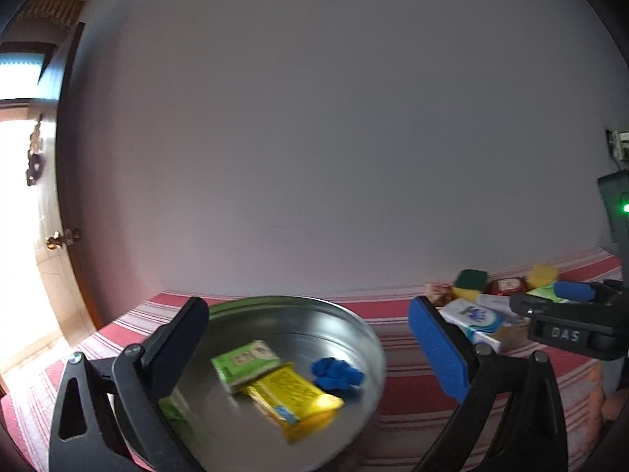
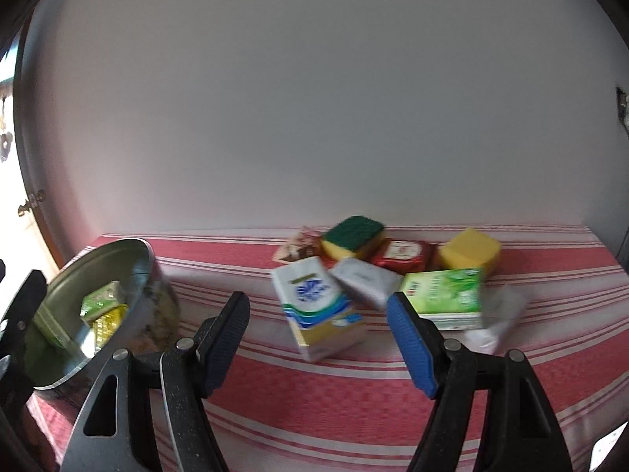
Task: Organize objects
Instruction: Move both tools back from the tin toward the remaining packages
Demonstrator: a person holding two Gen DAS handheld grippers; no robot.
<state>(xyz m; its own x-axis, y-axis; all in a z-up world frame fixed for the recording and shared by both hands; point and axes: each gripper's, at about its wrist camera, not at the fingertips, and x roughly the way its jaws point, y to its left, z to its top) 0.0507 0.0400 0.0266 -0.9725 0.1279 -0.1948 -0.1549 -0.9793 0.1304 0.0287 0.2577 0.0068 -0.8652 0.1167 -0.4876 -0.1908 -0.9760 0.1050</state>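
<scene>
A round metal tin (image 1: 354,322) sits on the red striped cloth and holds a green packet (image 1: 245,362), a yellow packet (image 1: 295,397) and a crumpled blue thing (image 1: 336,373). My left gripper (image 1: 310,346) is open, its jaws on either side of the tin. The tin also shows at the left of the right wrist view (image 2: 145,275). My right gripper (image 2: 318,338) is open and empty just short of a white-and-blue tissue pack (image 2: 314,306). Behind it lie a grey pack (image 2: 365,279), a green box (image 2: 448,297), a green-topped sponge (image 2: 354,236), a red packet (image 2: 405,255) and a yellow sponge (image 2: 469,253).
The red striped cloth (image 2: 354,393) covers the table up to a plain wall. The right gripper's body (image 1: 566,326) shows at the right of the left wrist view, over the pile. A door and a bright opening are at far left (image 1: 23,236).
</scene>
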